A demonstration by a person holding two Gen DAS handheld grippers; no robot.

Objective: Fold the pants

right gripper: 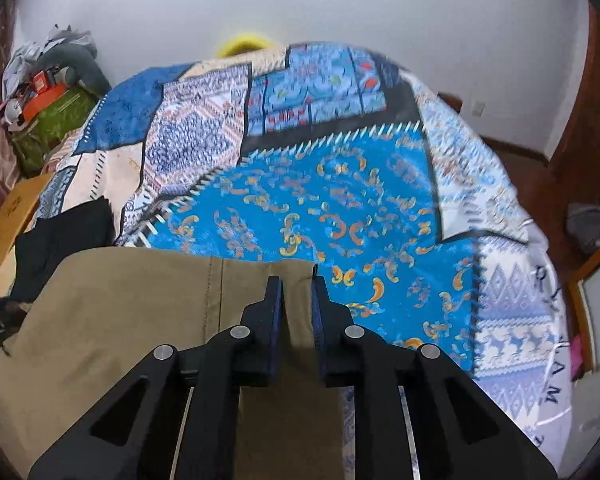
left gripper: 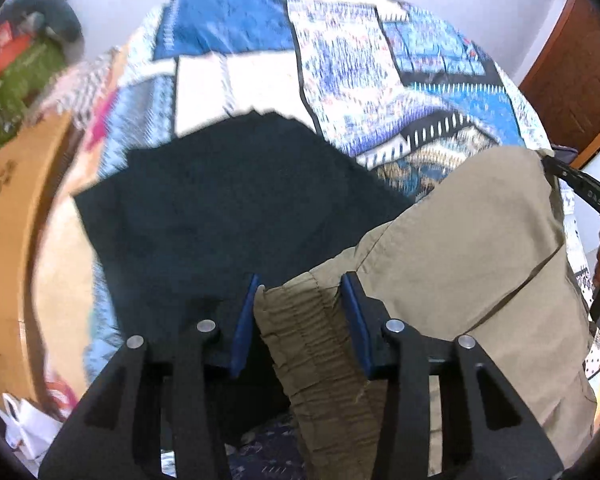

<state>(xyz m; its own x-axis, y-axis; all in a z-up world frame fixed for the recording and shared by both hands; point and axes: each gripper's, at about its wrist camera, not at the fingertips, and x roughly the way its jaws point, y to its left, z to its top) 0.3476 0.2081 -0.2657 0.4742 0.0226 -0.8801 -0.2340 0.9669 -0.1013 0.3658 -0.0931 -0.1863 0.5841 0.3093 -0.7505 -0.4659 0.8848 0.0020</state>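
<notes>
1. Nearest, at the bottom centre of the left wrist view, the left gripper (left gripper: pixel 300 292) has the gathered elastic waistband of the khaki pants (left gripper: pixel 460 248) bunched between its blue pads, which press on it from both sides – a grip on the waist end.
2. Likewise, at the bottom centre of the right wrist view, the right gripper (right gripper: pixel 298 284) has its jaws drawn nearly together on the corner edge of the khaki pants (right gripper: pixel 140 312), cloth pinched between the pads.
3. So both ends look secured – the pants hang or stretch from the two grippers in the lower part of each view, not yet laid flat on the bed.
4. Behind them, at centre left of the left view, a dark garment (left gripper: pixel 220 200) lies spread on the patterned bedspread (right gripper: pixel 340 200); I cannot tell whether it is folded.
5. Judging by this, folding of the khaki pair has barely begun: no crease or doubled layer shows, and laying out, folding leg over leg, then folding across all seem left to do.
6. Farthest, a plain wall (right gripper: pixel 380 8) fills the top.
</notes>
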